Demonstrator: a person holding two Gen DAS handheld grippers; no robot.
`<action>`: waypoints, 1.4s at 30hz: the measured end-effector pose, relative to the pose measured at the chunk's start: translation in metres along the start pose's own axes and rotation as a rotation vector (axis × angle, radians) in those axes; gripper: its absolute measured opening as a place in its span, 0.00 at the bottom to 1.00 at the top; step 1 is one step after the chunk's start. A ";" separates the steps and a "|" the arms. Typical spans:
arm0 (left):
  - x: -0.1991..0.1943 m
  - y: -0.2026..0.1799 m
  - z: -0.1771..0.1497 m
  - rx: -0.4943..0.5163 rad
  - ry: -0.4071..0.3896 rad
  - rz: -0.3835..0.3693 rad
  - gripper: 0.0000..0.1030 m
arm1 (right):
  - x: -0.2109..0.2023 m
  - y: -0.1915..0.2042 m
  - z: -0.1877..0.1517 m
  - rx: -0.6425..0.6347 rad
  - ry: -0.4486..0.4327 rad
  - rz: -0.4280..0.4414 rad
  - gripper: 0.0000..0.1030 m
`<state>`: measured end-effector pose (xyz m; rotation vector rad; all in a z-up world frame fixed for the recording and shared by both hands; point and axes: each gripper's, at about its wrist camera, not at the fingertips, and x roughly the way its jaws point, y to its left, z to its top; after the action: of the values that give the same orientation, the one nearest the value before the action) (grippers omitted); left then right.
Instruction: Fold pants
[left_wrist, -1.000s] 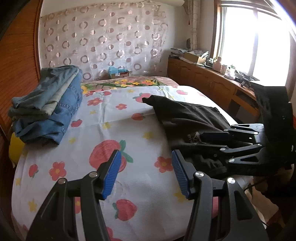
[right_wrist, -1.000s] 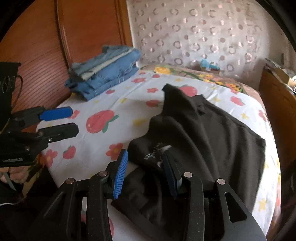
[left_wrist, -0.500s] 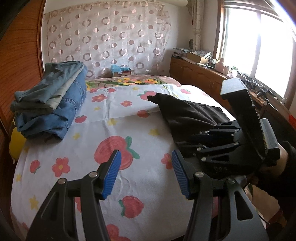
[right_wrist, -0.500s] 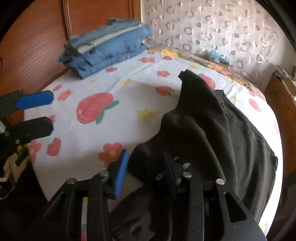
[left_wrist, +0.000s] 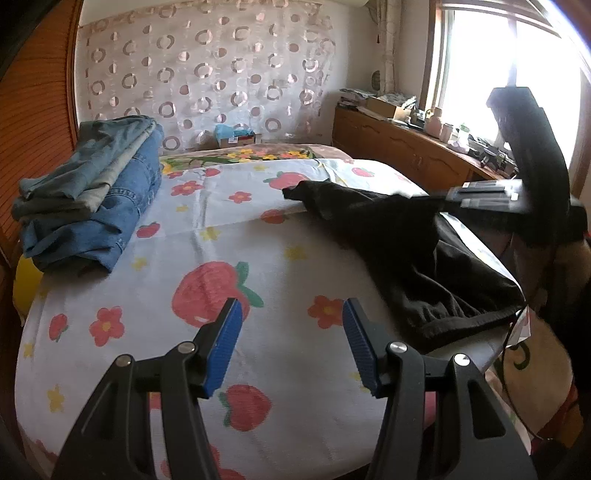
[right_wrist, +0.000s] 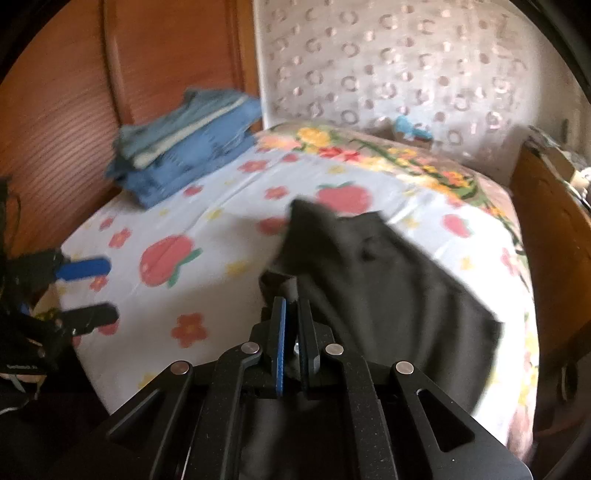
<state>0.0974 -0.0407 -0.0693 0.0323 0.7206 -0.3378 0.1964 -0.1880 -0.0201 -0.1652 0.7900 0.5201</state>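
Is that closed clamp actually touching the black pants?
Touching. The right wrist view shows the right gripper shut on the black pants, with cloth pinched between its blue pads.

We found the flowered sheet (left_wrist: 207, 258) bare and open ahead of the left gripper (left_wrist: 291, 345). Black pants (left_wrist: 413, 251) blocked the right side, a stack of folded jeans (left_wrist: 92, 195) the far left, against the wooden headboard (right_wrist: 74, 92).
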 end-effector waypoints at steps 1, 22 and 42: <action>0.001 -0.001 0.000 0.001 0.001 -0.001 0.54 | -0.006 -0.010 0.001 0.013 -0.011 -0.015 0.03; 0.010 -0.016 -0.001 0.033 0.019 -0.016 0.54 | -0.013 -0.147 -0.012 0.254 -0.010 -0.227 0.39; 0.021 -0.034 -0.005 0.066 0.045 -0.030 0.54 | 0.011 -0.168 -0.035 0.378 0.089 -0.163 0.29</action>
<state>0.0983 -0.0781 -0.0833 0.0915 0.7552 -0.3907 0.2656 -0.3401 -0.0606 0.0982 0.9385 0.2043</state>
